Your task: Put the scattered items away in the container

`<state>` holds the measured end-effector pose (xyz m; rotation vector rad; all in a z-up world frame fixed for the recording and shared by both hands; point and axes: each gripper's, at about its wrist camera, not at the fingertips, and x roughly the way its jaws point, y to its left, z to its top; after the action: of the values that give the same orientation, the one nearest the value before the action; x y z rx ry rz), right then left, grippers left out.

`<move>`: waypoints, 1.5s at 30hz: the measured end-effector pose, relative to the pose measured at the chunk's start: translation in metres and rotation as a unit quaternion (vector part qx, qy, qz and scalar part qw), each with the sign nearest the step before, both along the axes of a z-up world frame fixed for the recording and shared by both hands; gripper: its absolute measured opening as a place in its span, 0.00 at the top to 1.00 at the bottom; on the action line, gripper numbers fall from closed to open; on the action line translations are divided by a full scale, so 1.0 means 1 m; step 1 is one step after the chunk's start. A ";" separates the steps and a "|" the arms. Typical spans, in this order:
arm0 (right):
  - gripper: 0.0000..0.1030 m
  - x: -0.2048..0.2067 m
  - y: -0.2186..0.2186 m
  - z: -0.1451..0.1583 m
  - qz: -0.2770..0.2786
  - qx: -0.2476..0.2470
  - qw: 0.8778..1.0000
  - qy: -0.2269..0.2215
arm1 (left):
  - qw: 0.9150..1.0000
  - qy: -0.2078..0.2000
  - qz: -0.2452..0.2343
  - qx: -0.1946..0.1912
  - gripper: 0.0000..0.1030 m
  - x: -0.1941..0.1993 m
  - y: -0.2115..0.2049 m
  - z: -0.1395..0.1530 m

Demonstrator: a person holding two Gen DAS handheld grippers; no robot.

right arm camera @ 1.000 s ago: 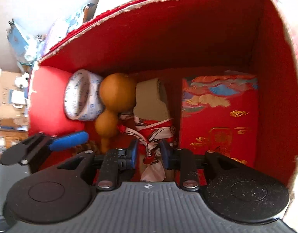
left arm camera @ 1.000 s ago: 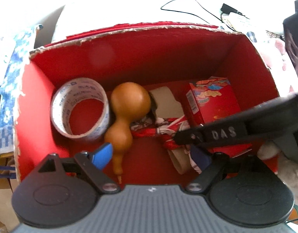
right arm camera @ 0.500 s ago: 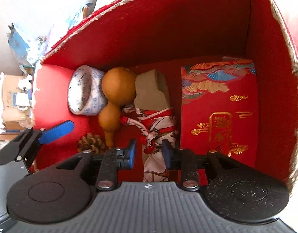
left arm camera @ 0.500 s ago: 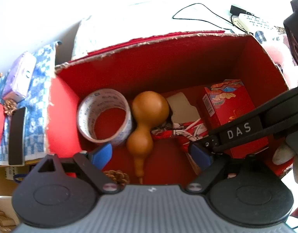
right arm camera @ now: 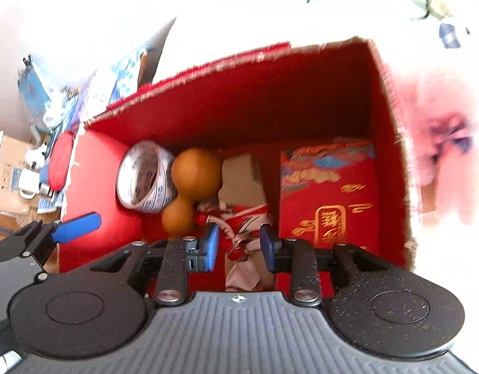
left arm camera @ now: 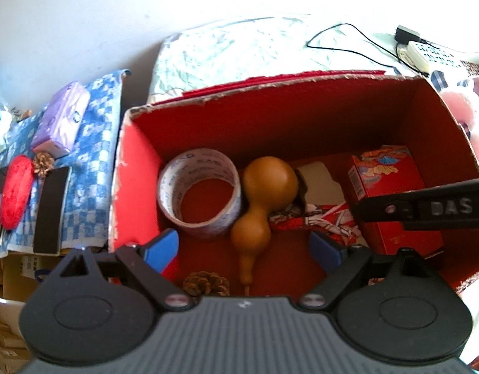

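Note:
The red cardboard box [left arm camera: 302, 124] holds a tape roll [left arm camera: 202, 159], a brown gourd [left arm camera: 269, 180], a red-and-white scarf bundle [left arm camera: 320, 218], a red printed packet [left arm camera: 392, 187] and a pinecone [left arm camera: 205, 282]. My left gripper [left arm camera: 244, 251] hangs open and wide above the box's near side, with nothing between its pads. The right gripper's black finger [left arm camera: 426, 210] crosses over the packet. In the right wrist view my right gripper [right arm camera: 238, 246] stands open a little way above the scarf bundle [right arm camera: 239, 227], its pads clear of the cloth.
Left of the box a blue checked cloth [left arm camera: 96, 143] carries a purple packet [left arm camera: 61, 118], a red round pad [left arm camera: 16, 191], another pinecone [left arm camera: 43, 162] and a black slab [left arm camera: 50, 208]. Behind lie a pale sheet, a black cable [left arm camera: 348, 43] and a power strip [left arm camera: 426, 53].
Both grippers have lifted back from the box, so more of its rim and surroundings shows. The pinecone in the box came into view. The right jaws stand slightly wider.

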<state>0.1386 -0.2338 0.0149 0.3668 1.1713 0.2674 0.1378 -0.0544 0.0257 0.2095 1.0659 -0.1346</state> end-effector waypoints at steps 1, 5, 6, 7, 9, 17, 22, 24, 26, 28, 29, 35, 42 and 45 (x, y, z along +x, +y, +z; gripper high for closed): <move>0.68 -0.003 -0.003 0.004 -0.004 -0.009 1.000 -0.012 | 1.000 -0.003 0.003 0.002 0.12 -0.001 0.000 0.000; 0.64 0.000 0.007 0.002 -0.016 -0.033 0.998 -0.045 | 1.000 -0.014 0.015 0.008 0.11 -0.005 -0.001 0.001; 0.64 0.000 0.012 0.000 -0.019 -0.038 0.998 -0.051 | 1.000 -0.018 0.019 0.010 0.10 -0.006 -0.002 0.002; 0.64 -0.001 0.015 -0.001 -0.021 -0.043 0.997 -0.057 | 0.999 -0.021 0.024 0.012 0.09 -0.006 -0.002 0.002; 0.63 -0.006 0.015 0.001 -0.028 -0.049 0.996 -0.066 | 0.999 -0.029 0.032 0.016 0.09 -0.008 -0.003 0.004; 0.49 -0.027 0.014 0.011 -0.040 -0.076 0.992 -0.094 | 0.996 -0.054 0.065 0.020 0.09 -0.015 -0.006 0.011; 0.46 -0.035 0.005 0.013 -0.057 -0.064 0.991 -0.104 | 0.994 -0.060 0.084 0.016 0.09 -0.020 -0.004 0.016; 0.46 -0.038 0.003 0.015 -0.055 -0.061 0.991 -0.107 | 0.994 -0.063 0.086 0.017 0.09 -0.022 -0.005 0.018; 0.46 -0.041 0.005 0.015 -0.052 -0.059 0.991 -0.109 | 0.994 -0.065 0.086 0.018 0.08 -0.024 -0.005 0.020; 0.46 -0.042 0.006 0.015 -0.050 -0.054 0.991 -0.110 | 0.994 -0.067 0.087 0.016 0.07 -0.027 -0.005 0.023; 0.46 -0.044 0.006 0.016 -0.049 -0.052 0.991 -0.111 | 0.994 -0.067 0.088 0.014 0.07 -0.028 -0.004 0.024; 0.47 -0.046 0.007 0.014 -0.051 -0.043 0.992 -0.108 | 0.994 -0.059 0.087 0.000 0.06 -0.033 -0.002 0.027; 0.47 -0.052 0.008 0.016 -0.045 -0.043 0.992 -0.112 | 0.995 -0.054 0.088 -0.009 0.04 -0.034 -0.001 0.025; 0.47 -0.051 0.010 0.016 -0.044 -0.053 0.992 -0.107 | 0.996 -0.035 0.086 -0.017 0.03 -0.033 -0.001 0.021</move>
<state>0.0876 -0.2242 0.0309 0.2886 0.9512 0.1629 0.1049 -0.0552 0.0468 0.0906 1.0060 0.0105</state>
